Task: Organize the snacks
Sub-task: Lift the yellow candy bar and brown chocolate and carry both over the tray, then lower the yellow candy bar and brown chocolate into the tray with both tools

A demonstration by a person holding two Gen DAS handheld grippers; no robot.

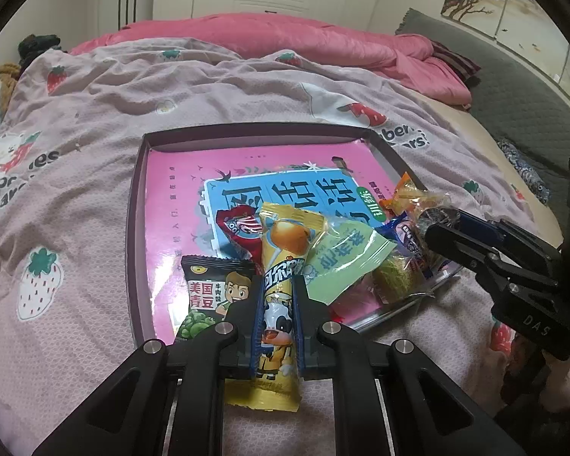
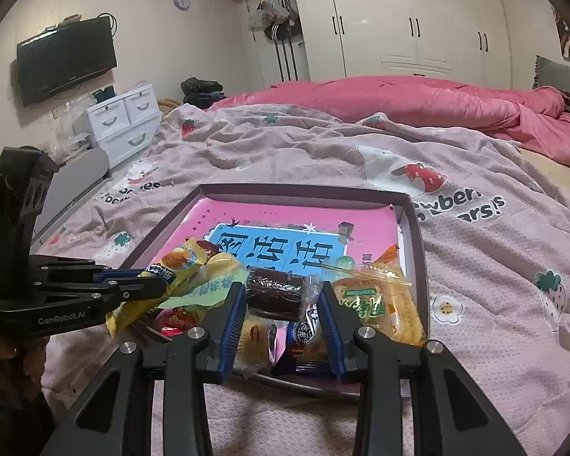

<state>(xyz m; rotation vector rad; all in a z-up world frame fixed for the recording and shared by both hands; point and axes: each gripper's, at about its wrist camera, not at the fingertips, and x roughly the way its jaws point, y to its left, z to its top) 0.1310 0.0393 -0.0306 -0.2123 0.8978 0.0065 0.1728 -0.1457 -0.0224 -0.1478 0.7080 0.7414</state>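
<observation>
A shallow dark-rimmed tray (image 1: 133,228) lined with a pink and blue cover lies on the bed, and a heap of snack packets fills its near right corner. My left gripper (image 1: 279,279) is shut on a long yellow packet with a cartoon cow (image 1: 281,250), tilted over the tray's near edge. My right gripper (image 2: 281,287) is shut on a dark chocolate roll in clear wrap (image 2: 275,292), just above the heap. In the right wrist view the left gripper (image 2: 152,285) enters from the left with the yellow packet (image 2: 171,269). The right gripper (image 1: 433,231) shows at the right of the left wrist view.
In the tray lie a black green-pea packet (image 1: 212,296), a red packet (image 1: 243,228), a pale green packet (image 1: 342,258), an orange packet (image 2: 380,304) and a blue biscuit packet (image 2: 304,338). The strawberry-print bedspread (image 1: 76,190) surrounds the tray. A pink quilt (image 2: 399,102) lies behind, white drawers (image 2: 125,121) to the left.
</observation>
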